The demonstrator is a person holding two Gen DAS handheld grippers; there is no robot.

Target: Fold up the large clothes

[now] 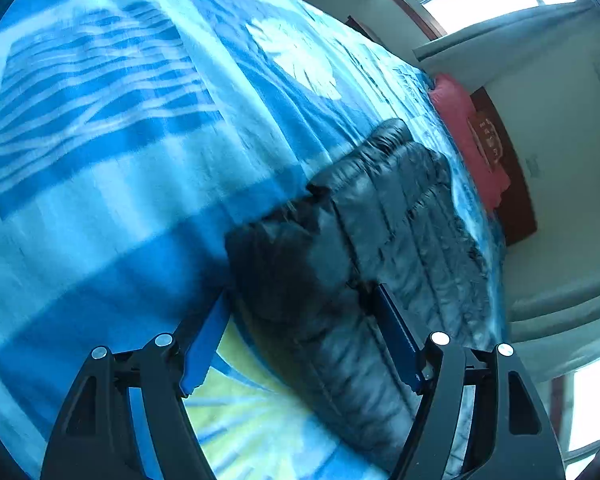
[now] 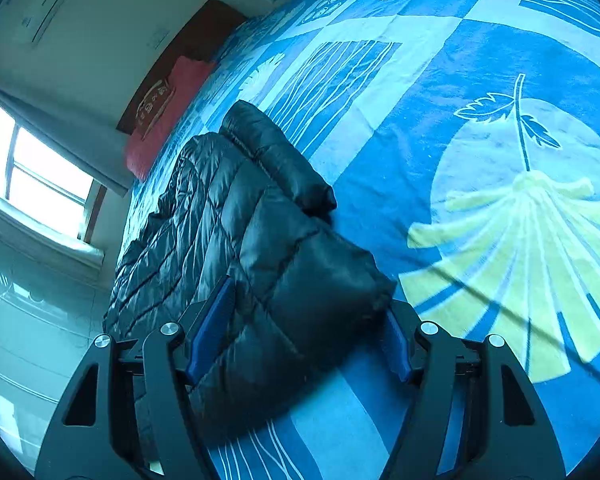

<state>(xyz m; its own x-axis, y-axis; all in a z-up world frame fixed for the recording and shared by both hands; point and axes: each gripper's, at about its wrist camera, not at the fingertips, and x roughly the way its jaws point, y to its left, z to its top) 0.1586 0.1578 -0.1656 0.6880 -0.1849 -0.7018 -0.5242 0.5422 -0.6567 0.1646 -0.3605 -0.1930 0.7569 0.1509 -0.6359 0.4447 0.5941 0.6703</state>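
Observation:
A black quilted puffer jacket [image 1: 364, 248] lies folded in a thick bundle on a blue patterned bedspread [image 1: 112, 168]. My left gripper [image 1: 300, 332] is open, its blue-padded fingers astride the near end of the jacket. In the right wrist view the same jacket [image 2: 260, 240] fills the middle, and my right gripper [image 2: 304, 328] is open with its fingers on either side of the jacket's near corner. Nothing is clamped in either gripper.
The bedspread [image 2: 480, 140] spreads wide beside the jacket. A red pillow [image 1: 464, 136] lies by a dark wooden headboard [image 2: 196, 36]. A window with a curtain [image 2: 40, 172] and pale walls lie beyond the bed's edge.

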